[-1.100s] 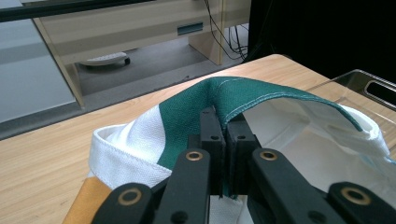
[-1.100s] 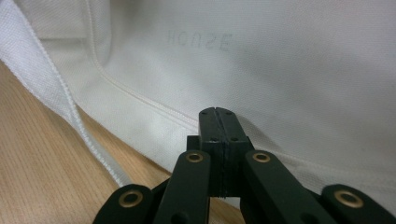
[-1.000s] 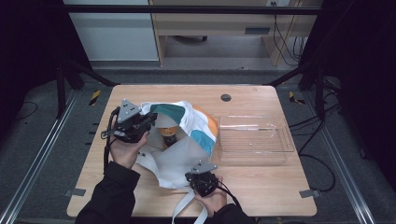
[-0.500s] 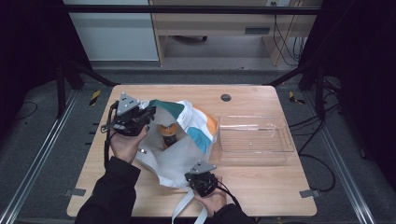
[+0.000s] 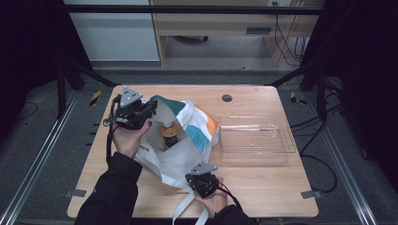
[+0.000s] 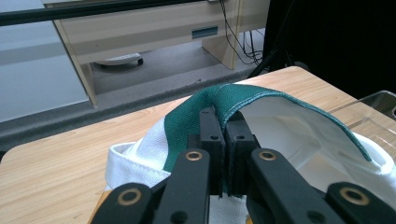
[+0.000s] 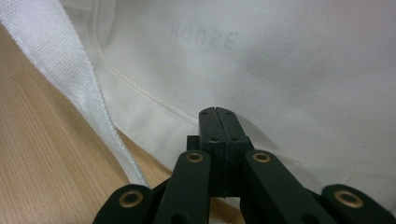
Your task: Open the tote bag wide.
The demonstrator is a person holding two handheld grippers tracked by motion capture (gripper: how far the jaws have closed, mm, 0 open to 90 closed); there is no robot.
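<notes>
Gaping toward the left hand-held gripper [image 6: 224,128] clenching its rim, bag [image 5: 180,154] lies lengthwise toward the clenched right [image 5: 202,182].

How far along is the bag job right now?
Done: the left gripper is shut on the bag's green rim, holding the bag open. A bottle stands inside. In hand: the right gripper, jaws together, rests at the bag's near edge; whether it pinches cloth is unclear. Left, probably: move the bottle to the empty clear tray, if unpacking is the aim.
</notes>
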